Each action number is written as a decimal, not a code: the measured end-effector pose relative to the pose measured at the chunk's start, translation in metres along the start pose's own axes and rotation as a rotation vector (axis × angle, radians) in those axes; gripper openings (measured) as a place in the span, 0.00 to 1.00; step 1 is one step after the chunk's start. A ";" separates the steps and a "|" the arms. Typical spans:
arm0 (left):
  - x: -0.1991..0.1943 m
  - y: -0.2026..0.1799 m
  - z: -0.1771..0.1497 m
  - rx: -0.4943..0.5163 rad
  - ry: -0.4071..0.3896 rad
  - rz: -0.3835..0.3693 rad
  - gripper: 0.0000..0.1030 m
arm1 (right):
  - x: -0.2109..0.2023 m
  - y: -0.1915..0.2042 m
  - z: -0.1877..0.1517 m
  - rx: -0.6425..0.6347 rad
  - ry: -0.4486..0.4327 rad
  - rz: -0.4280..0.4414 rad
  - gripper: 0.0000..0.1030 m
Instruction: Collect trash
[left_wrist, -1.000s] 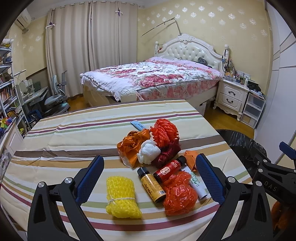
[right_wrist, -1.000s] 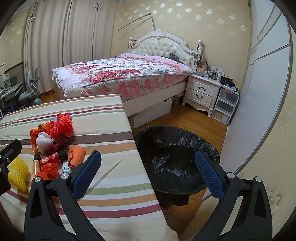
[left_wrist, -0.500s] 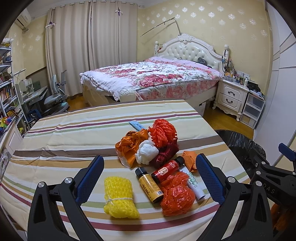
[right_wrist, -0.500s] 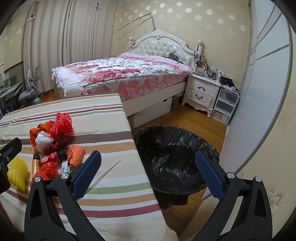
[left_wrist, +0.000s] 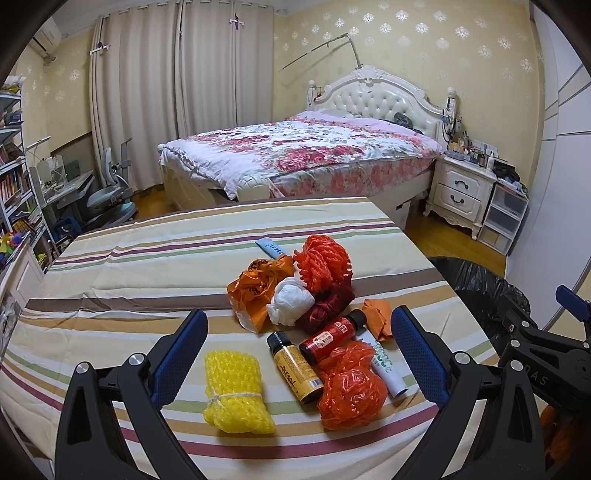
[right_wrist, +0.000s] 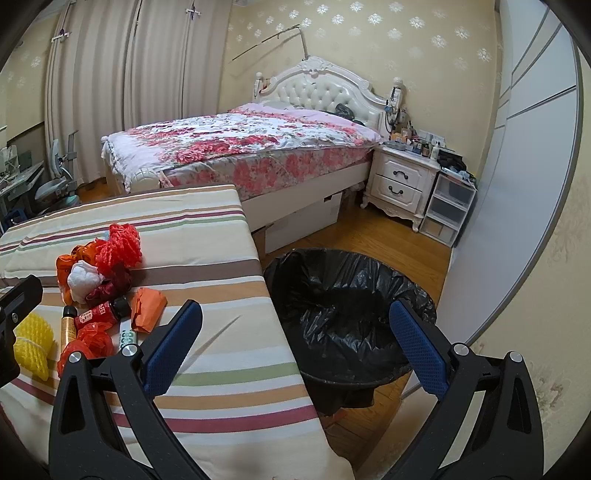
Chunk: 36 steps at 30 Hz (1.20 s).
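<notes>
Both tongs stand wide open and hold nothing: the left gripper (left_wrist: 299, 354) hovers over a heap of trash on the striped tablecloth (left_wrist: 155, 266), with a yellow foam-net bundle (left_wrist: 236, 391), a crumpled orange-red plastic bag (left_wrist: 351, 387) and two small brown and red bottles (left_wrist: 314, 350) lying between its blue pads. The right gripper (right_wrist: 295, 347) hangs above the table edge and the black-lined round trash bin (right_wrist: 347, 314) on the wooden floor just beside the table.
</notes>
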<state>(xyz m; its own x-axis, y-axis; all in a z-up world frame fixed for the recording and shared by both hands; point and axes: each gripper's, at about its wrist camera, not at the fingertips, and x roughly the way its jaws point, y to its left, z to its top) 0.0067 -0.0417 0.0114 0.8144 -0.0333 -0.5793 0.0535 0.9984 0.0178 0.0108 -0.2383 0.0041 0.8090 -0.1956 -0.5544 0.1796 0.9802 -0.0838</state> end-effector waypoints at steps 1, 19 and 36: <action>0.000 0.000 0.000 0.000 0.000 0.000 0.94 | 0.000 0.000 0.000 0.001 0.000 0.000 0.96; 0.002 -0.003 -0.003 0.002 0.005 -0.001 0.94 | 0.002 -0.004 -0.002 0.004 0.008 0.000 0.96; 0.006 -0.006 -0.007 0.002 0.009 -0.003 0.94 | 0.002 -0.003 -0.002 0.004 0.009 0.000 0.96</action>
<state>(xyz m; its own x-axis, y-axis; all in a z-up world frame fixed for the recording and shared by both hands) 0.0069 -0.0477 0.0024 0.8088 -0.0355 -0.5870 0.0570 0.9982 0.0182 0.0107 -0.2419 0.0016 0.8041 -0.1953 -0.5615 0.1817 0.9800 -0.0806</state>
